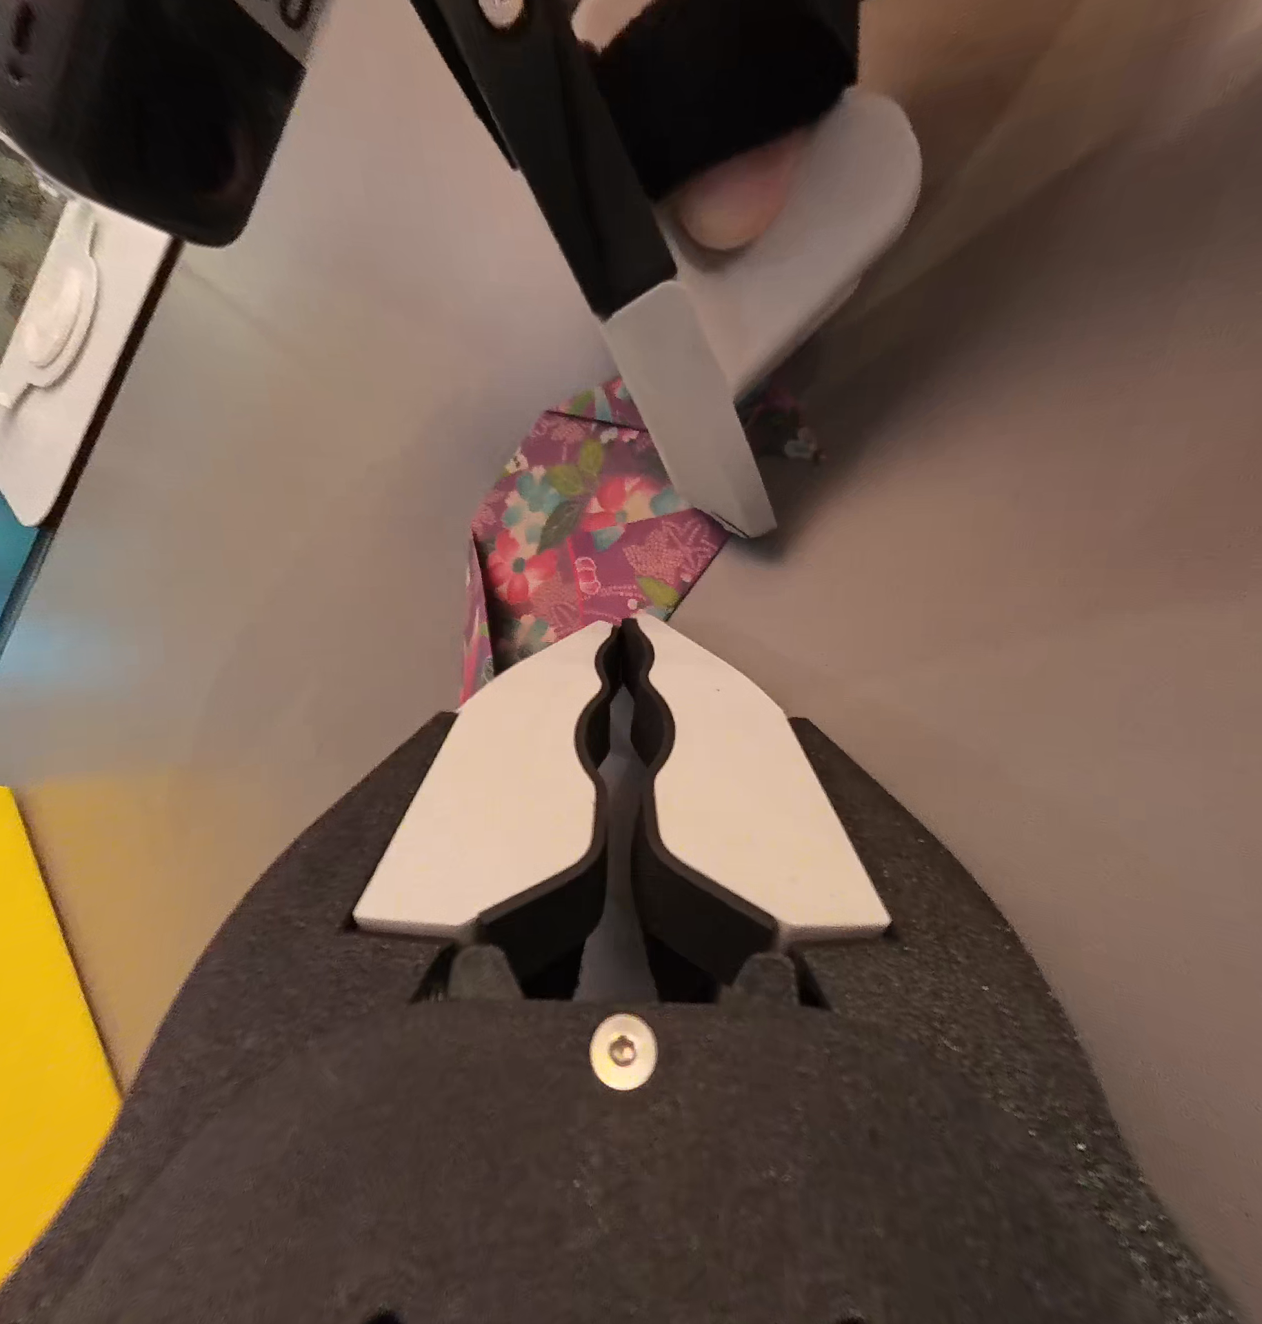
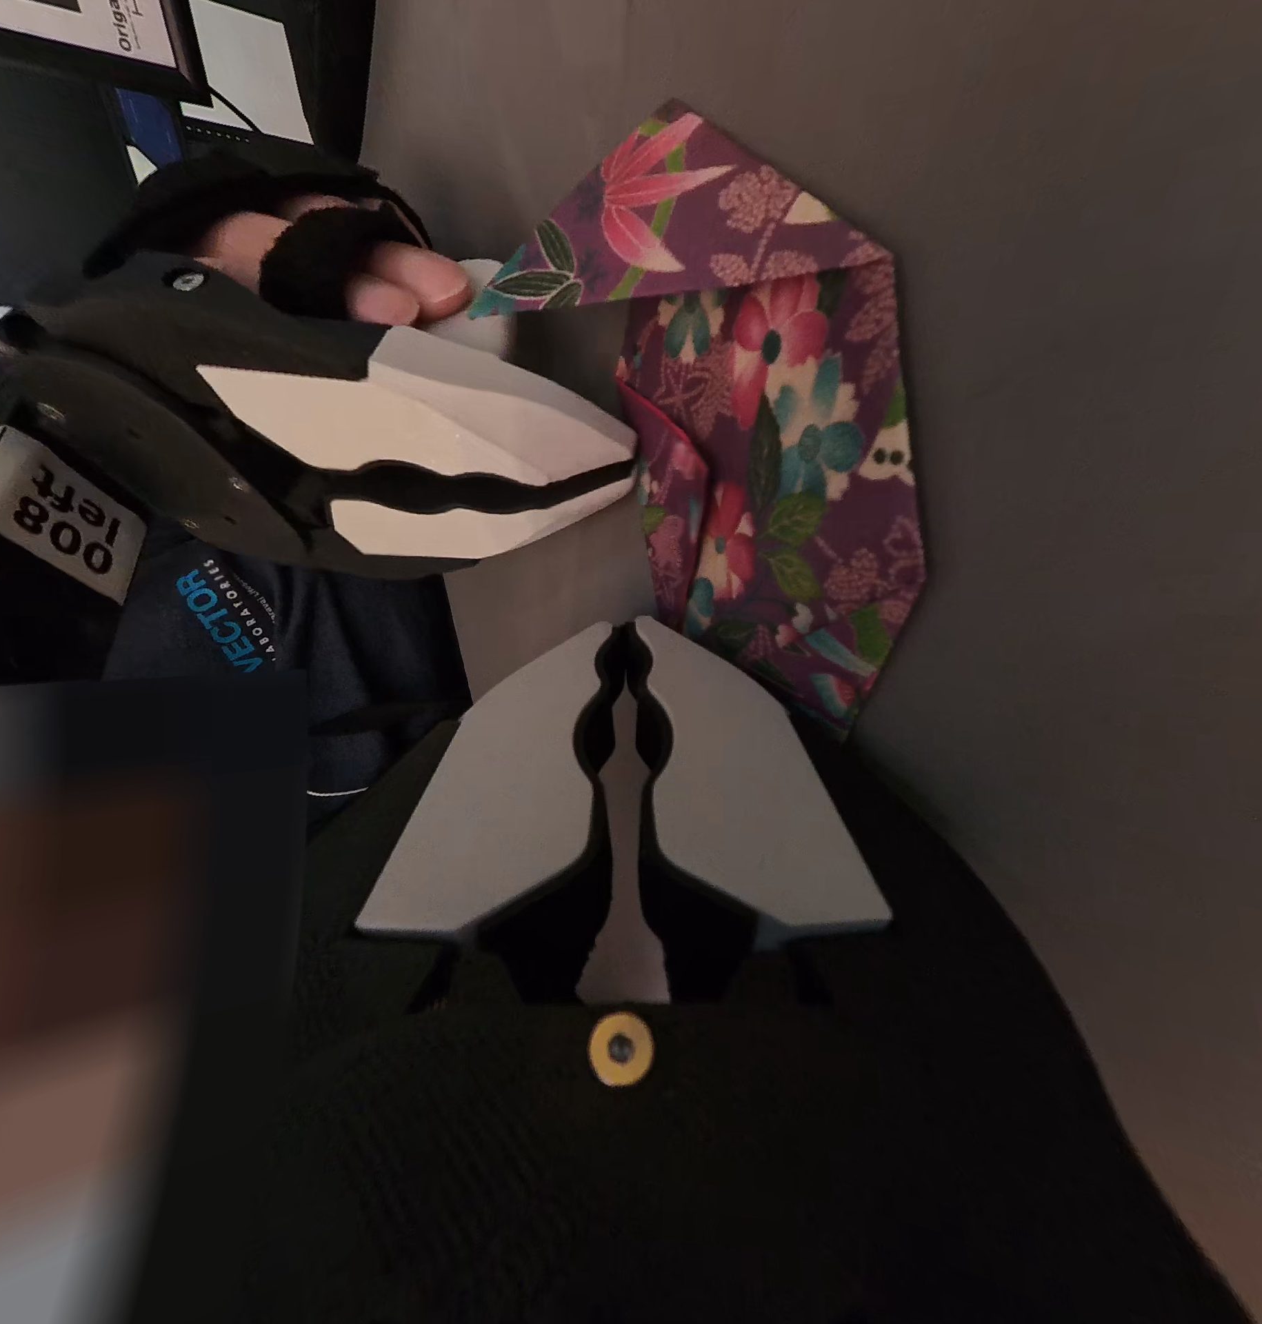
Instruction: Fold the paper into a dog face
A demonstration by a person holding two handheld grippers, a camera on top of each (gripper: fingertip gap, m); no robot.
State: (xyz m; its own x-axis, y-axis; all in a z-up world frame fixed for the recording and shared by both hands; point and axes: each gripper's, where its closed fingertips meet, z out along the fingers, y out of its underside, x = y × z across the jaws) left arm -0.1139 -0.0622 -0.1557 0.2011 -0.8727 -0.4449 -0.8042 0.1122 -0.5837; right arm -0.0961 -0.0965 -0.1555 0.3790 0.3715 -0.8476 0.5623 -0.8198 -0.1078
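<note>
the paper [image 2: 771, 430] lies flat on the grey worktop [image 2: 1079, 358], already folded into a multi-flap shape, so most creases look done, while the left gripper [image 2: 632, 466] and right gripper [image 2: 627, 630] hover at its edge, fingers together, holding nothing.

Two close wrist views, opposite sides, shared folded paper [image 1: 585, 530].
</note>
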